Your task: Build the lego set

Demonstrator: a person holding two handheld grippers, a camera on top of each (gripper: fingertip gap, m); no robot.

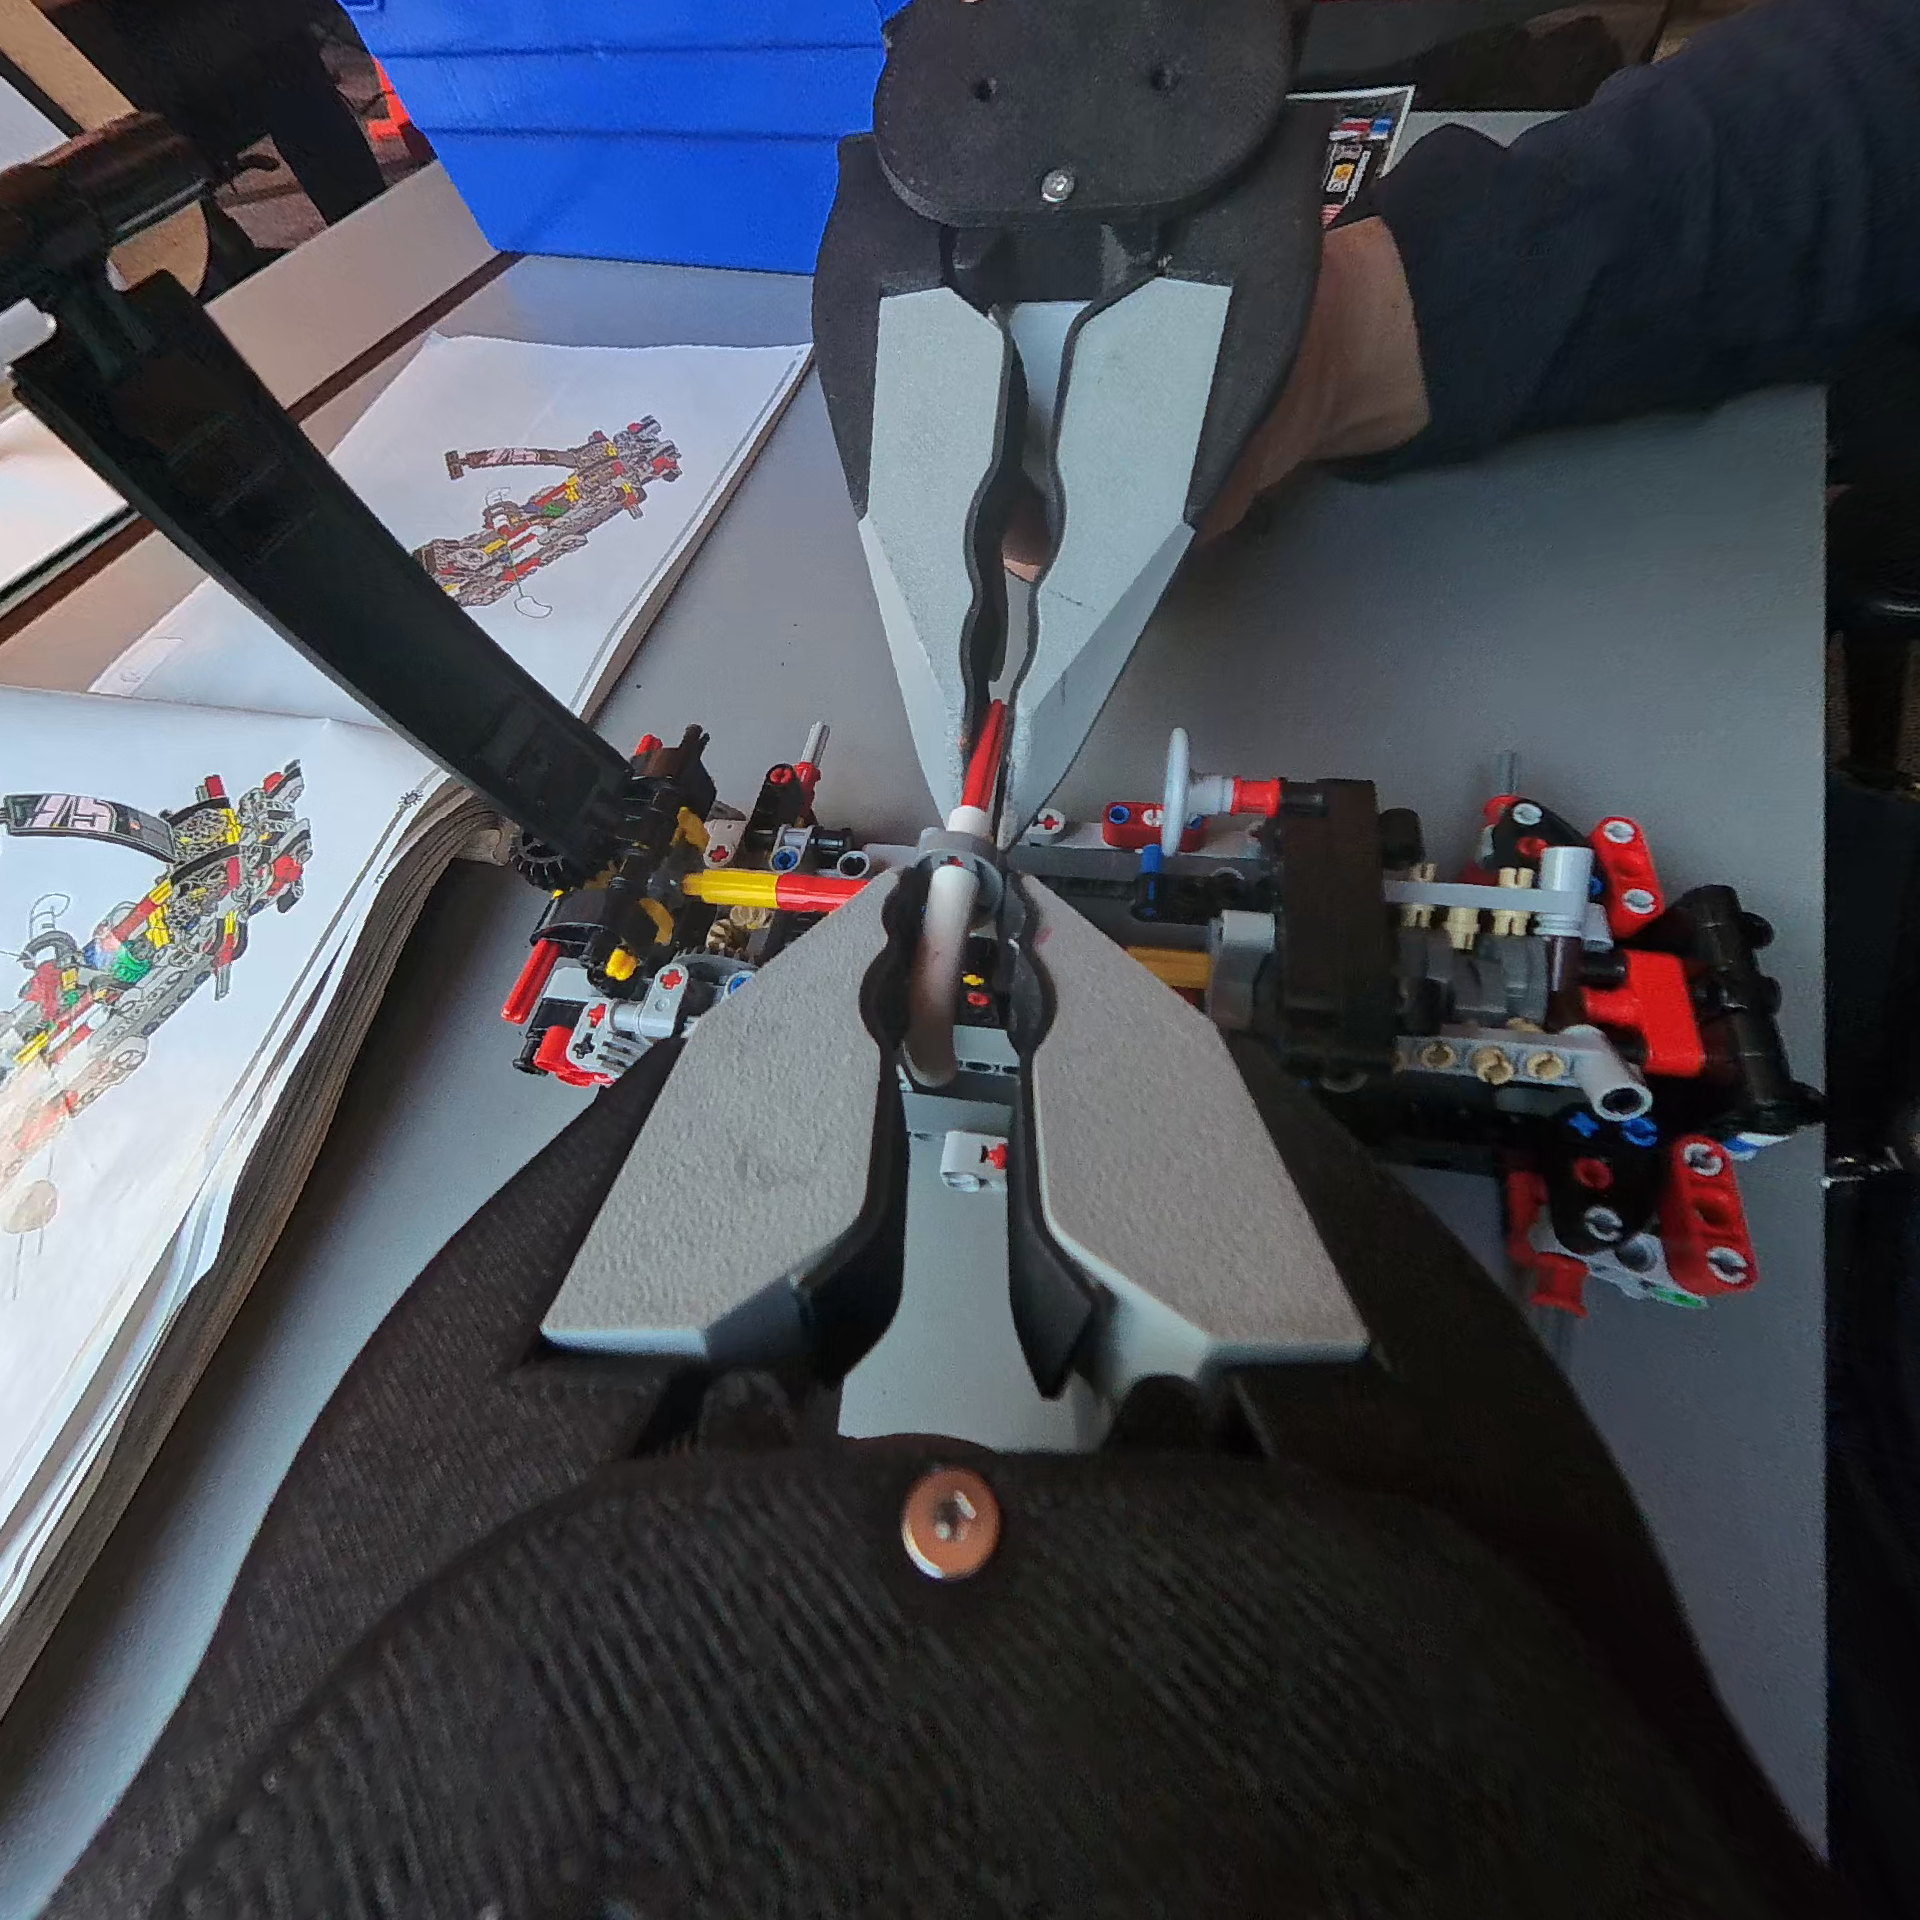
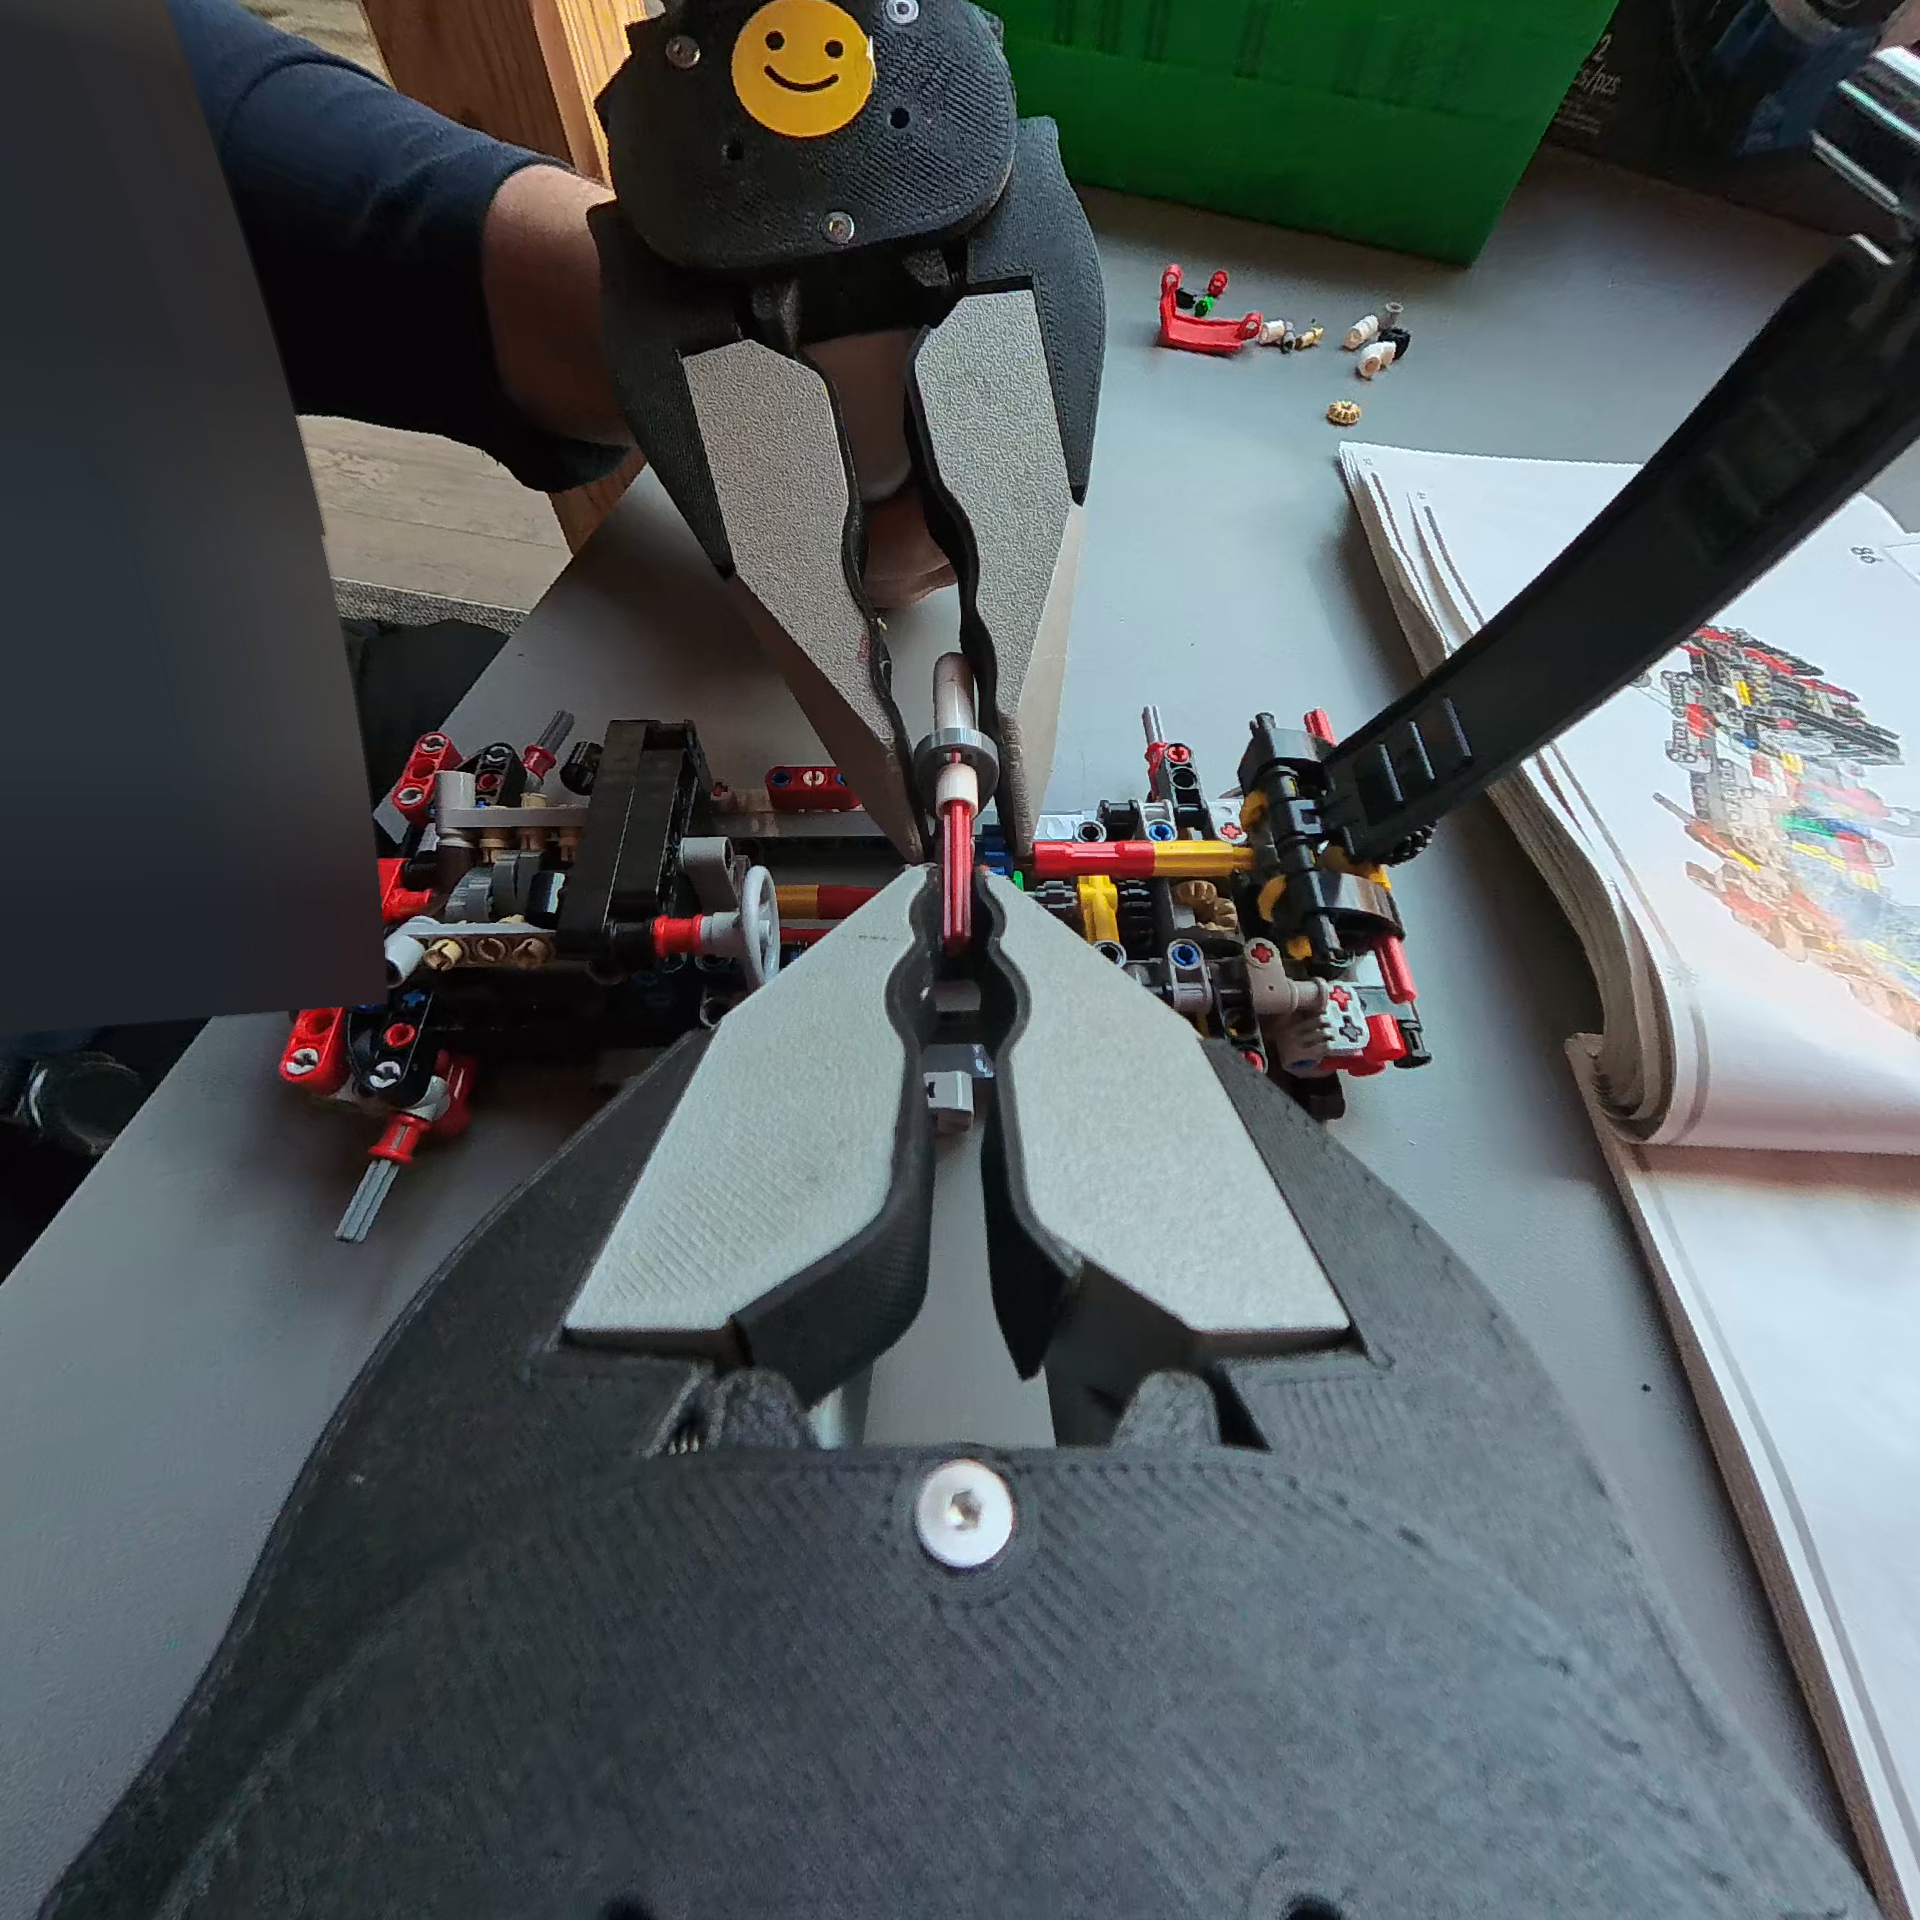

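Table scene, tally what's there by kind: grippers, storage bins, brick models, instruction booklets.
grippers: 2 (left gripper, right gripper)
bins: 2 (blue bin, green bin)
brick model: 1
booklet: 1
total: 6

An open instruction booklet (image 2: 1766, 831) lies at three o'clock on the grey desk (image 2: 1247, 582). Loose small bricks (image 2: 1288, 332) sit at one o'clock, before what may be a green bin (image 2: 1299, 114).

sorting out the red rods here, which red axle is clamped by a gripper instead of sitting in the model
The thin red axle pinched by the right gripper, white bush at its far end. The red-and-yellow axle lies within the model.
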